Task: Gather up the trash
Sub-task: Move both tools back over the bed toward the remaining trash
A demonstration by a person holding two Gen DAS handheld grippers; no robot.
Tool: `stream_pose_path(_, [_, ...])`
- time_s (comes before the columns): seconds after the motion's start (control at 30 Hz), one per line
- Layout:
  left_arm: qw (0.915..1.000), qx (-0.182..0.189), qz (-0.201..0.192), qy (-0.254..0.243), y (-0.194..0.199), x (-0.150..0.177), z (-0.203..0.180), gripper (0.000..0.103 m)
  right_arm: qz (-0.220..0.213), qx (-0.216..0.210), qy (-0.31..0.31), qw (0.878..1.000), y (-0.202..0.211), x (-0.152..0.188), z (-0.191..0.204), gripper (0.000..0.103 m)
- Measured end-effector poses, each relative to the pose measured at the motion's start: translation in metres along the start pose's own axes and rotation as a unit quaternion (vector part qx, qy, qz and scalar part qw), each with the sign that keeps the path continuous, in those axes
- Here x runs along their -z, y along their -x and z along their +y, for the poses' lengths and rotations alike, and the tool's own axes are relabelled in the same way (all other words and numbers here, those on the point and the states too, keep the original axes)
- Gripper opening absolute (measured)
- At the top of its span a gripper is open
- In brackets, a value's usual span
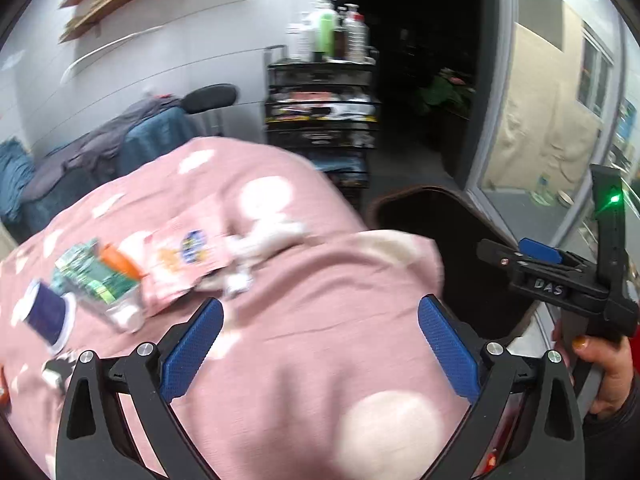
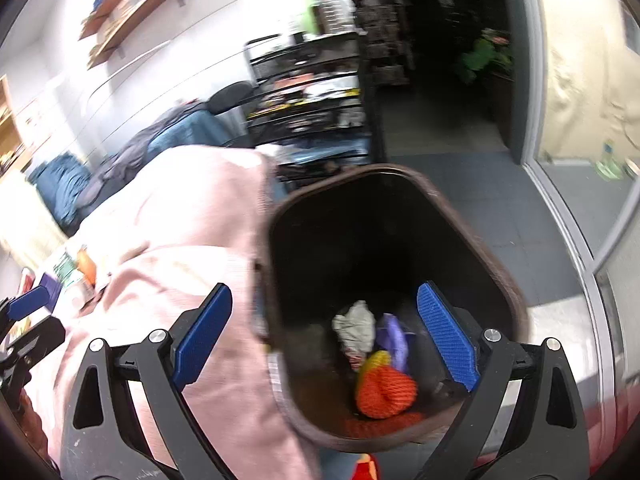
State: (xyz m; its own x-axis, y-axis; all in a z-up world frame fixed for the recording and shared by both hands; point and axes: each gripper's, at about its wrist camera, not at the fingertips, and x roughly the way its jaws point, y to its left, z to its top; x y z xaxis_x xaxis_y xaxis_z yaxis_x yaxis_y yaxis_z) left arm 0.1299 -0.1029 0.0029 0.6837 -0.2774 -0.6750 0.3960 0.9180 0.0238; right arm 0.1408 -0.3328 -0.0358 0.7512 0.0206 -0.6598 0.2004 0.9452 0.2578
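Observation:
Trash lies on a pink spotted bedcover [image 1: 304,320]: a green wrapper [image 1: 94,276], an orange piece [image 1: 120,262], a purple spool [image 1: 46,312], a pink printed packet [image 1: 184,256] and crumpled white paper [image 1: 264,236]. My left gripper [image 1: 320,340] is open and empty over the cover, right of and nearer than the trash. My right gripper [image 2: 324,332] is open and empty above the dark brown bin [image 2: 500,272], which holds an orange net [image 2: 386,392], a purple wrapper [image 2: 394,336] and crumpled paper [image 2: 356,328]. The right gripper also shows in the left wrist view [image 1: 516,256].
A black wire cart [image 1: 320,116] with bottles on top stands behind the bed. Blue and grey cloth [image 1: 100,152] covers a chair at the left. A glass door [image 1: 552,120] is at the right, by the grey floor [image 2: 480,184].

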Motion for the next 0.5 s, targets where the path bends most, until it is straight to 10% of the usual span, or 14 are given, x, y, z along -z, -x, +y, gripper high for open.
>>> stream_pose_path(0.5, [0.9869,-0.096,0.006,0.129,0.039,0.060,0.140,0.097,0.033,-0.130,0.134,0.982,-0.020,-0.002,0.156,0.094])
